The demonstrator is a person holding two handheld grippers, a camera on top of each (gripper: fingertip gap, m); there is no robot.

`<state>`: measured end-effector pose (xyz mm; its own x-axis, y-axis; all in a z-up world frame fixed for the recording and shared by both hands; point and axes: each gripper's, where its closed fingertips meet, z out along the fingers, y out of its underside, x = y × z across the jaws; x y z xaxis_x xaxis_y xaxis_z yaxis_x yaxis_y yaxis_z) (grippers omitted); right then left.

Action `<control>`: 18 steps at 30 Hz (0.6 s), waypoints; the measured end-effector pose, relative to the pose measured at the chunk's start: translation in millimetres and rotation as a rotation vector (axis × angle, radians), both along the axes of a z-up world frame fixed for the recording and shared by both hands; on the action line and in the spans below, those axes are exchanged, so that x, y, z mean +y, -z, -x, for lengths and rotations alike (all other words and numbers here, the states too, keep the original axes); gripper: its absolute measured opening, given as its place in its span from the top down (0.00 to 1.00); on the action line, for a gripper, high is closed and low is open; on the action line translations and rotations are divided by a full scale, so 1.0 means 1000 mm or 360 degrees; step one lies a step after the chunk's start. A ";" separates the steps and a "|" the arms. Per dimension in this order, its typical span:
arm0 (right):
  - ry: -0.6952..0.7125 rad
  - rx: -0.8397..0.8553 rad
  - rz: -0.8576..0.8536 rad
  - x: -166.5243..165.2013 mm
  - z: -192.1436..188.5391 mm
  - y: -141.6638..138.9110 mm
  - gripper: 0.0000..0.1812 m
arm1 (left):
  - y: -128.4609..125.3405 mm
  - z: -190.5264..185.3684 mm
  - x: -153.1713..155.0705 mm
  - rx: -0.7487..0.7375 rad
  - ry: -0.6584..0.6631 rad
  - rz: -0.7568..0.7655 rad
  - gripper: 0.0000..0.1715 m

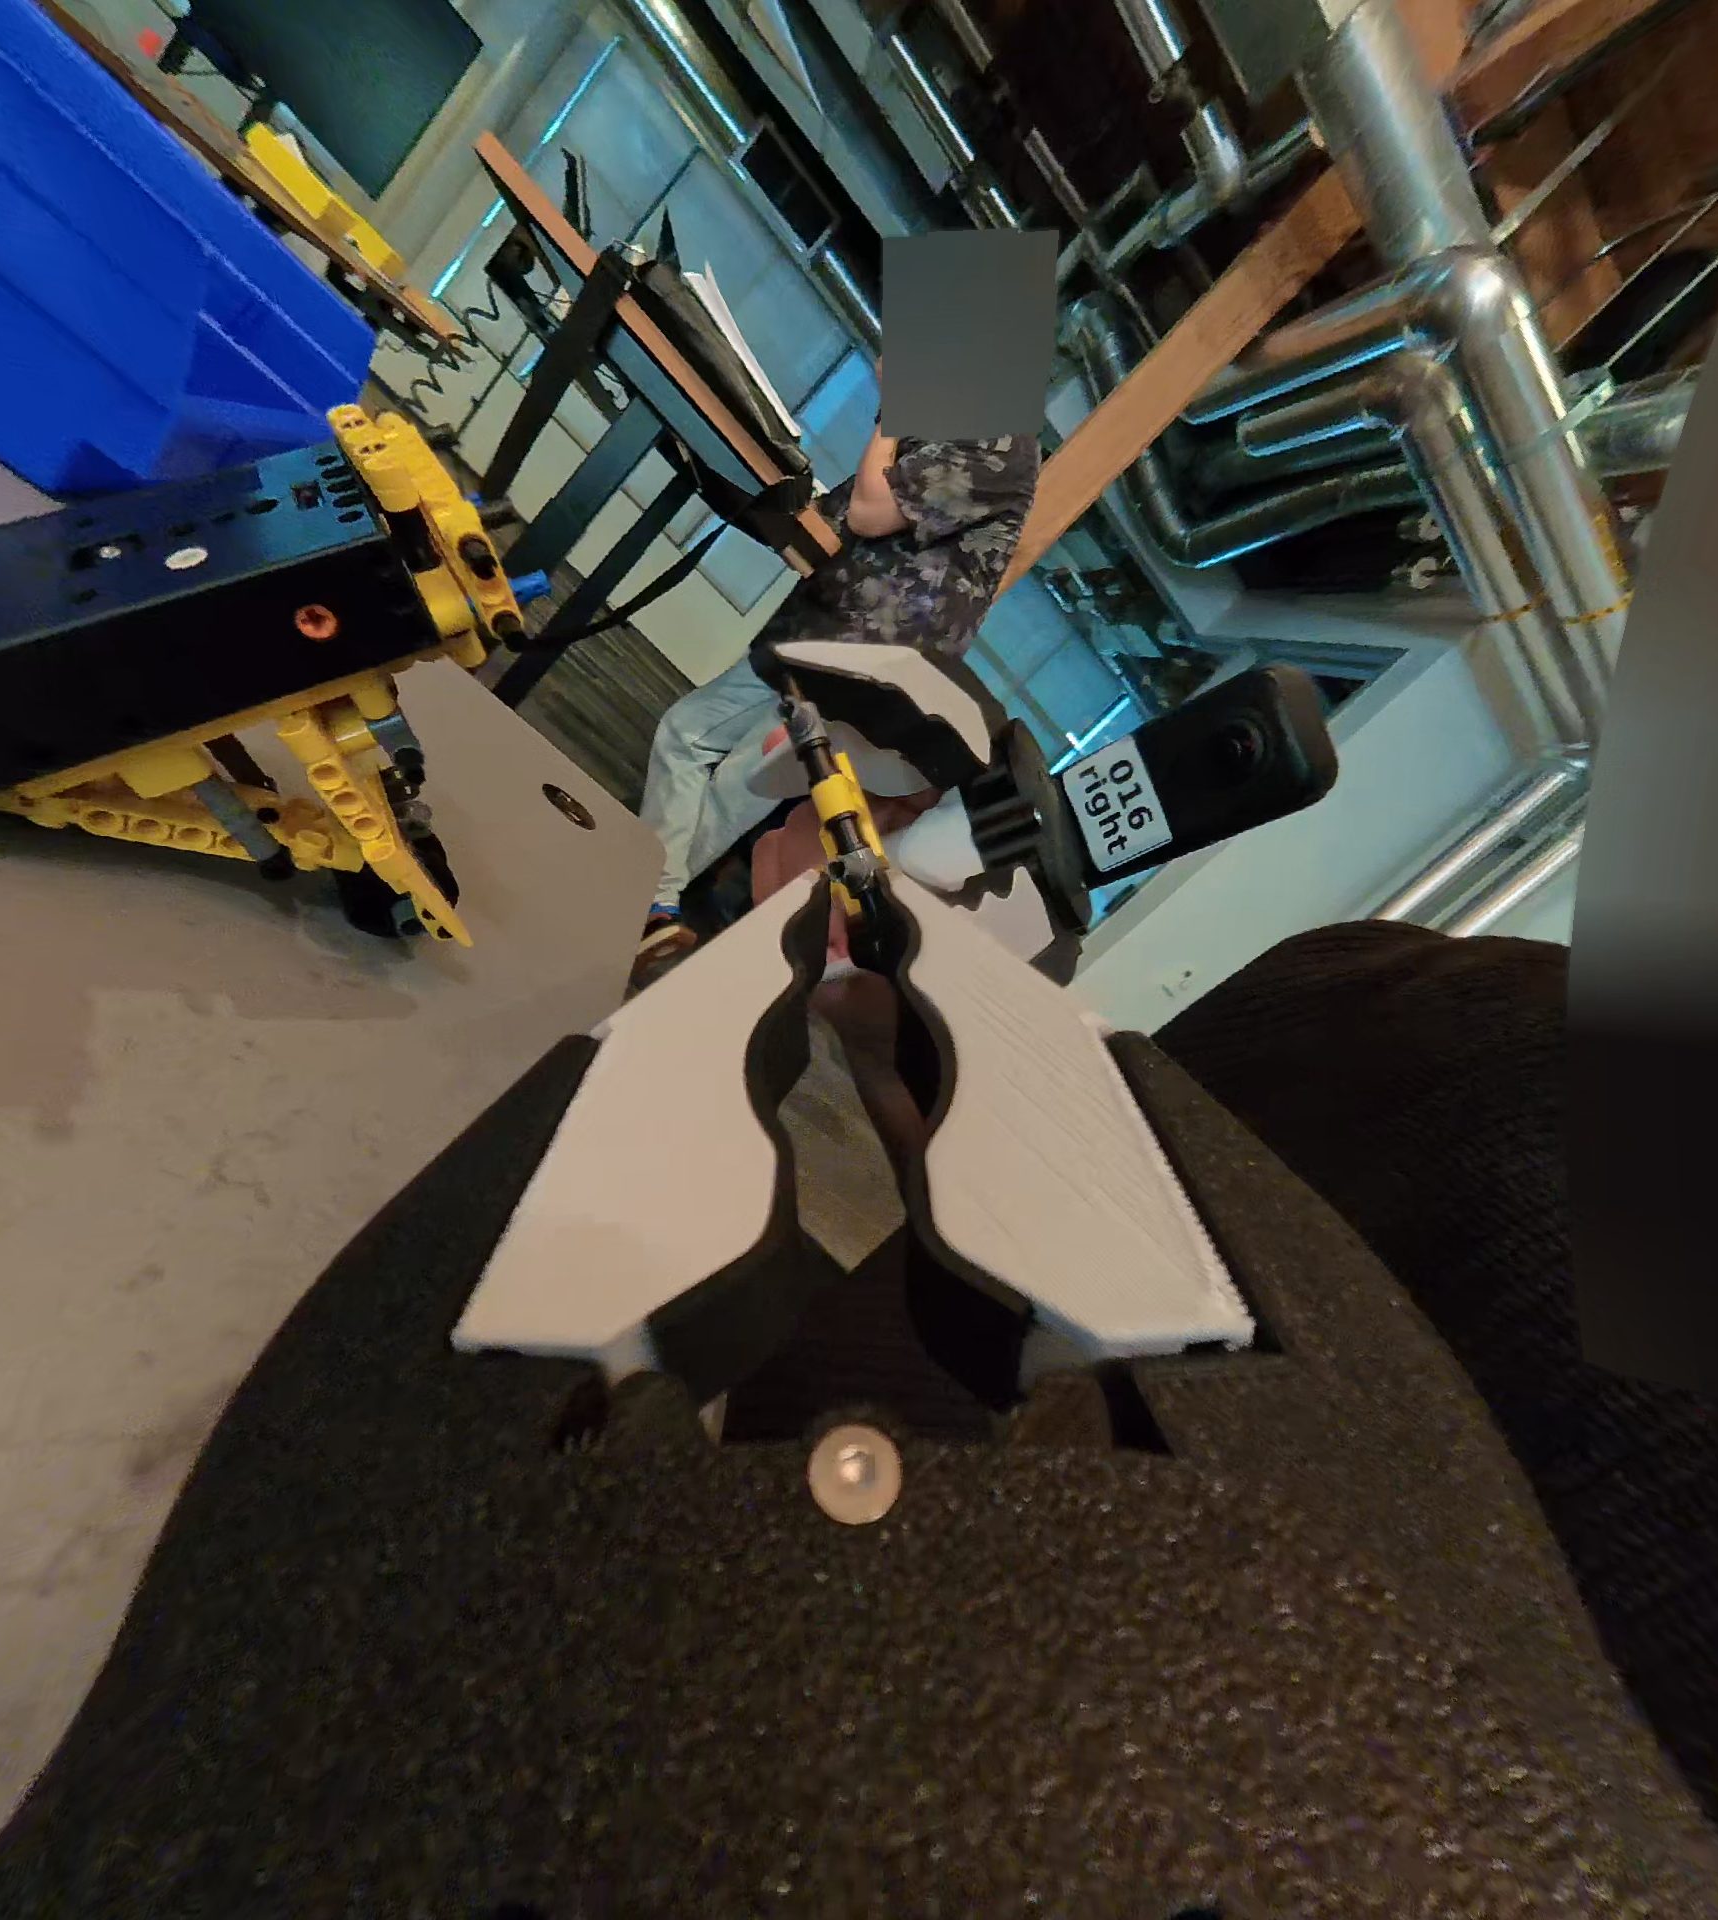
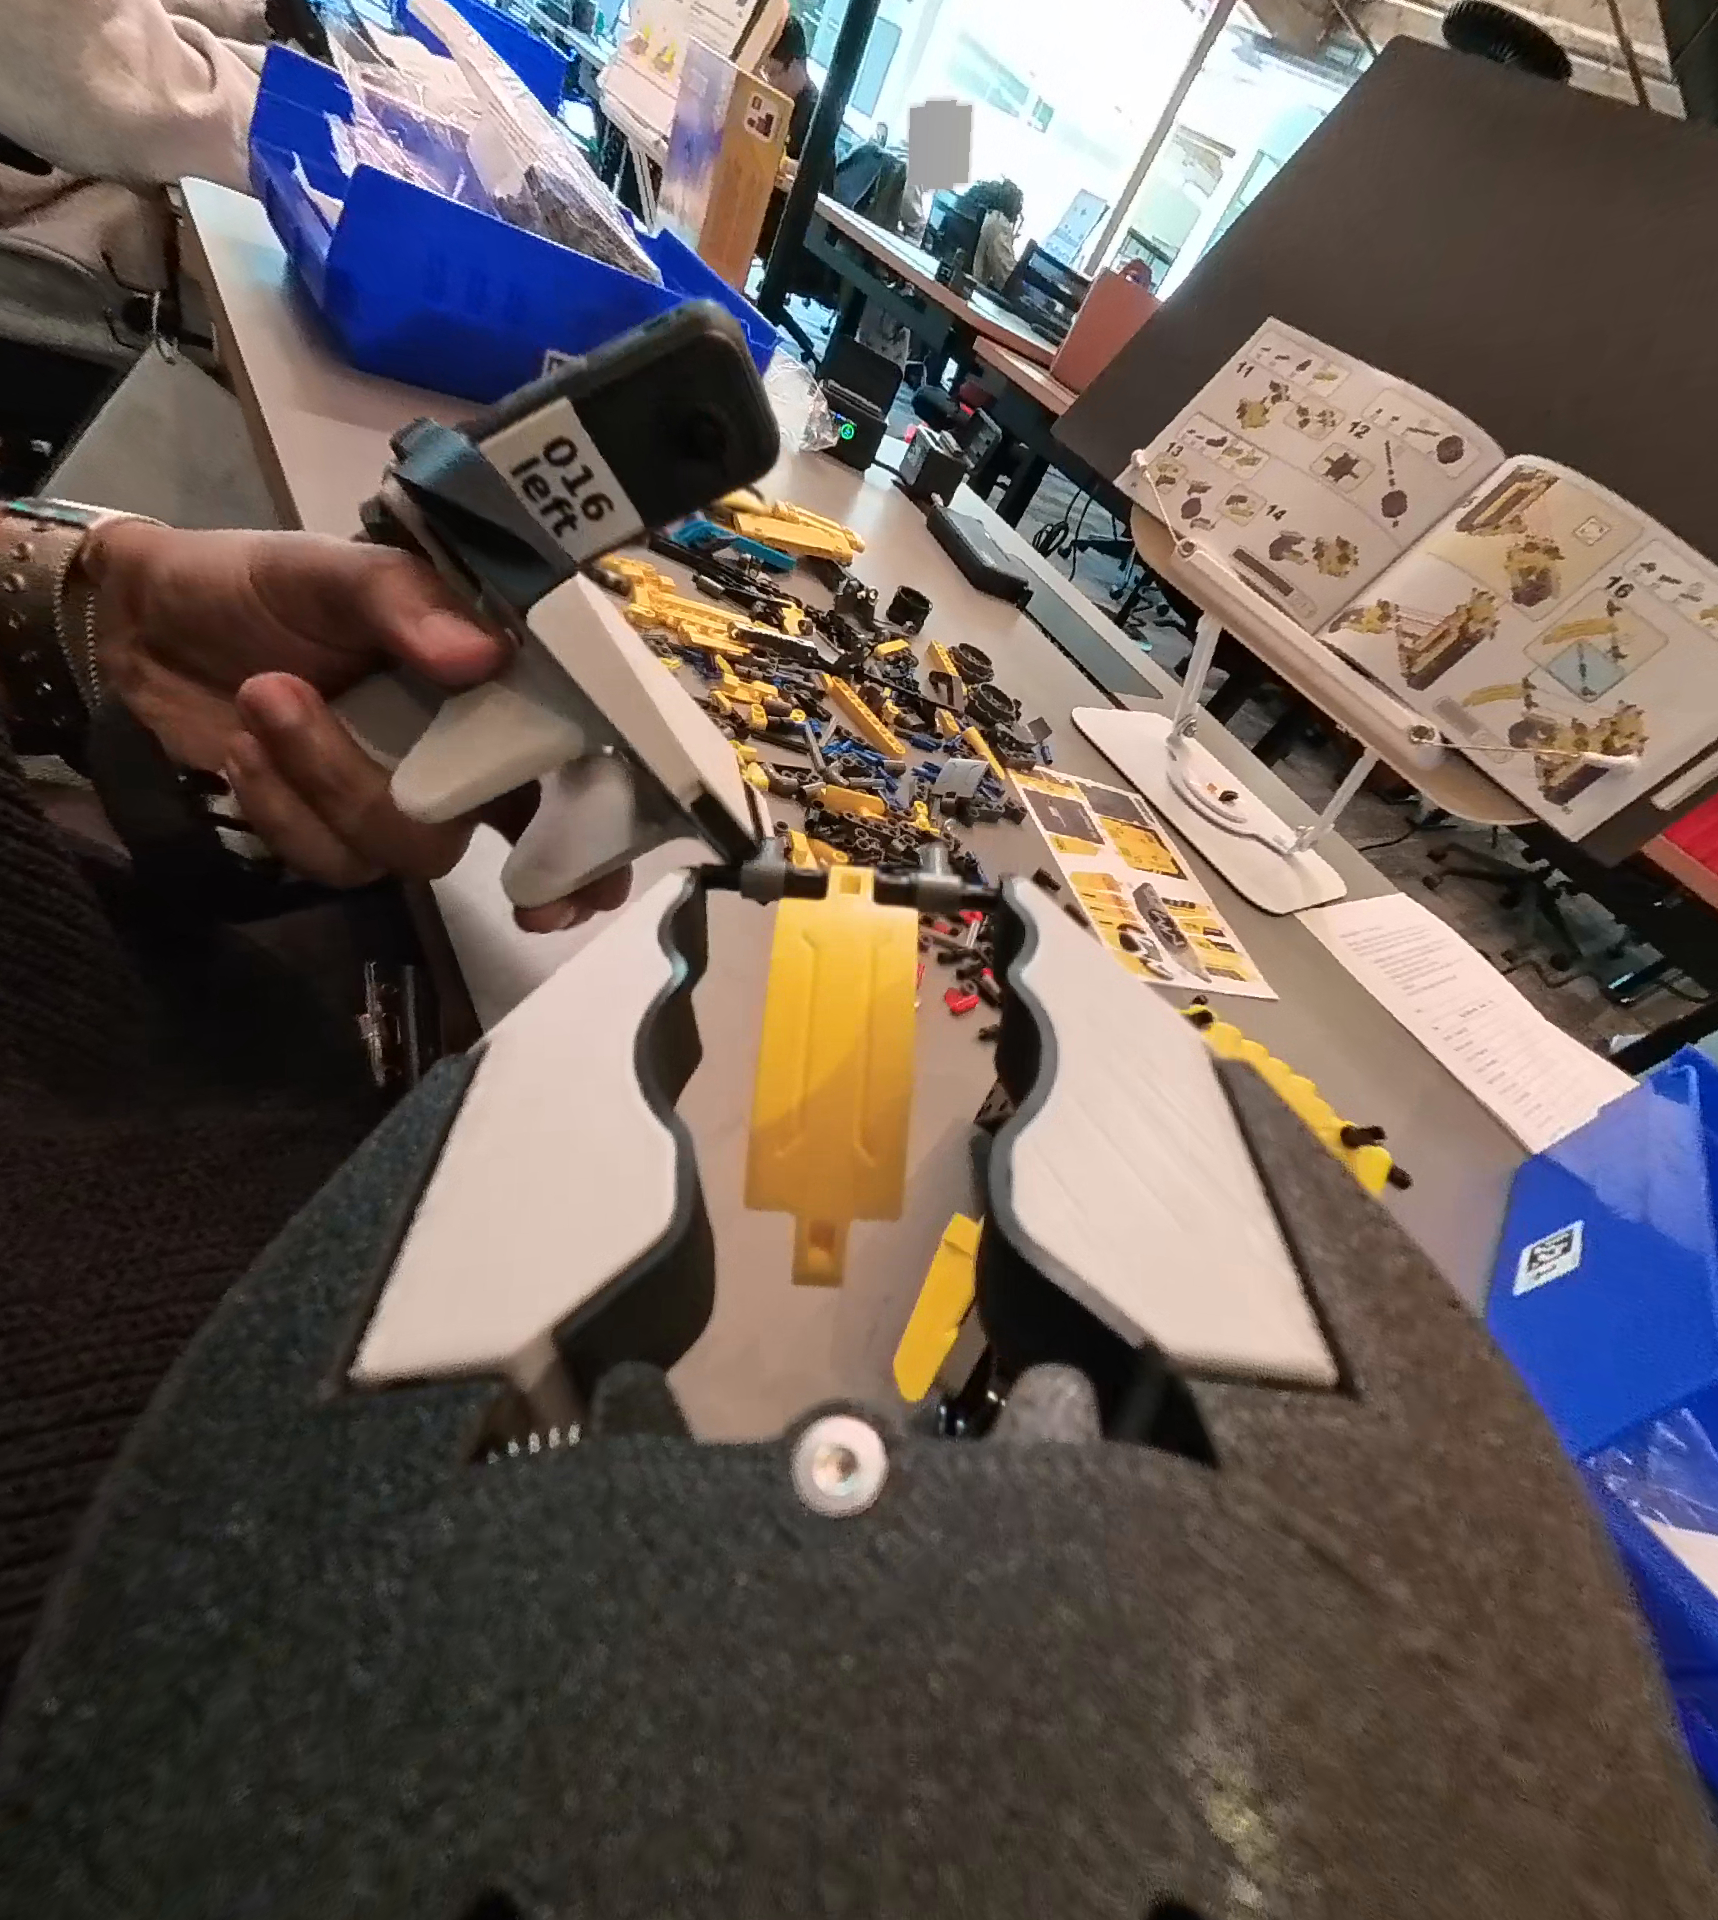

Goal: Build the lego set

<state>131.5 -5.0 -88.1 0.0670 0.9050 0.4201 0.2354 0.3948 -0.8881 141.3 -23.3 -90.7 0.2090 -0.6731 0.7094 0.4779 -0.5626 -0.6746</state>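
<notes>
Printed white label (image 1: 1117, 821) on black camera (image 1: 1239, 748); step-numbered instruction booklet (image 2: 1437, 582) on stand (image 2: 1219, 769)

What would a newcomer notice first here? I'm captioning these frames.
Two hand-held grippers meet on one small axle assembly: the right hand-held gripper spans its ends, the left hand-held gripper pinches one end. Beyond lie scattered yellow and black building pieces and an open instruction booklet on a stand, right.

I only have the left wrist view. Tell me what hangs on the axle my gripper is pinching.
Observer: A yellow panel hangs from the axle, lying between the fingers of the right gripper.
Operator: Report what's on the table.
Observer: Loose yellow and black pieces lie scattered across the grey table.
Operator: Find the instructions.
Observer: An open instruction booklet rests on a white stand, right of the pile.
</notes>
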 end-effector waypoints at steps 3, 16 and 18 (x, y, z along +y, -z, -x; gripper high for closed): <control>0.0017 -0.0021 0.0012 0.001 -0.001 0.002 0.70 | 0.001 -0.001 0.001 0.0088 -0.0046 -0.0041 0.96; 0.0039 -0.0048 0.0025 0.002 -0.002 0.004 0.70 | 0.003 -0.002 0.002 0.0278 -0.0138 -0.0145 0.95; 0.0045 -0.0035 0.0011 0.003 -0.002 0.002 0.70 | 0.002 -0.001 0.003 0.0196 -0.0115 -0.0109 0.94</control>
